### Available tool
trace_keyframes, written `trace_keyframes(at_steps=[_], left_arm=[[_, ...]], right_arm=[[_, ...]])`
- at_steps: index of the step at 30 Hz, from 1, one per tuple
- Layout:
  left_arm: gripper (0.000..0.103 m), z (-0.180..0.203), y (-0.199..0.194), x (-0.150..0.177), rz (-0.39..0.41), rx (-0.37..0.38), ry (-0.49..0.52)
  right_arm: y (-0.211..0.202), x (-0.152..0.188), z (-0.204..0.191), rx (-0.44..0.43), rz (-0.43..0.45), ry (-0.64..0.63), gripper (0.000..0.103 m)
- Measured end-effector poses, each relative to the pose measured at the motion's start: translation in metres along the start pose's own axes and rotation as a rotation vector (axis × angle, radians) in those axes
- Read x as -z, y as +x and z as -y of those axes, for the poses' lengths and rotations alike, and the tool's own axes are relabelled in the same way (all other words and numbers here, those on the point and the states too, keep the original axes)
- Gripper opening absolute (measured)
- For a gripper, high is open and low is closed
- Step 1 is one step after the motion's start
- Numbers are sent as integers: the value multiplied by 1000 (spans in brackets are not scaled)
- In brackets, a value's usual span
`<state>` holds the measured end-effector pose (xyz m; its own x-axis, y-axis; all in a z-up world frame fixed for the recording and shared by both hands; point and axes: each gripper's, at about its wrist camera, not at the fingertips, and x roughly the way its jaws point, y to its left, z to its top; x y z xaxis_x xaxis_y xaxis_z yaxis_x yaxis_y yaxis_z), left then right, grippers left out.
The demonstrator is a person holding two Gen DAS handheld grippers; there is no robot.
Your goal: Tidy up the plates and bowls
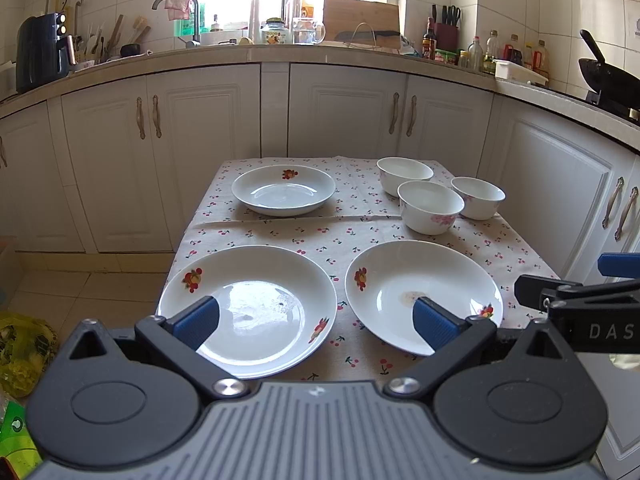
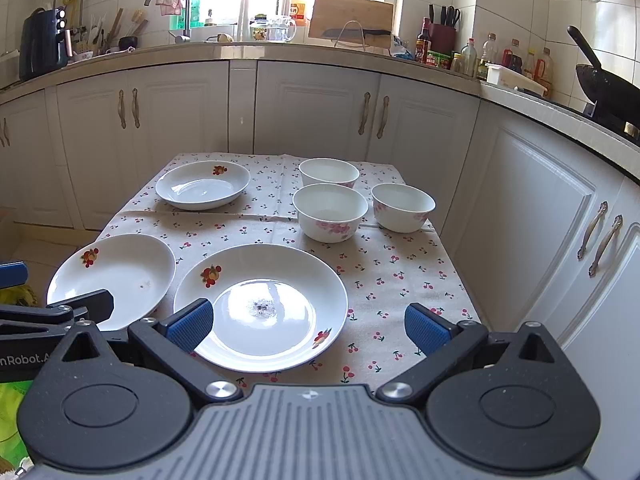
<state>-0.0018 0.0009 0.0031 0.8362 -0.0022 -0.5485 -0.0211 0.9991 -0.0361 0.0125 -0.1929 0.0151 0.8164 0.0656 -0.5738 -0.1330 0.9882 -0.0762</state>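
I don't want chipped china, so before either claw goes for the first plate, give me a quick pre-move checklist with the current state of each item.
1. Left claw open and empty: ok.
2. Right claw open and empty: ok.
3. Three plates lie separate on the tablecloth, near left plate, near right plate, far plate: ok.
4. Near right plate clean: not ok, a dark speck patch sits in its centre.
5. Three bowls upright and unstacked, front bowl among them: ok.
6. Near left plate fully on the table: cannot tell; its rim lies at the table edge.
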Motion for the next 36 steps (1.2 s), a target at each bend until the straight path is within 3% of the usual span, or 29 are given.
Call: trace_keyframes(at_steps=[36], left_arm=[[102,0,0,0,-1,-4,2]], right_arm=[[-3,0,1,-3,11,-2,103]])
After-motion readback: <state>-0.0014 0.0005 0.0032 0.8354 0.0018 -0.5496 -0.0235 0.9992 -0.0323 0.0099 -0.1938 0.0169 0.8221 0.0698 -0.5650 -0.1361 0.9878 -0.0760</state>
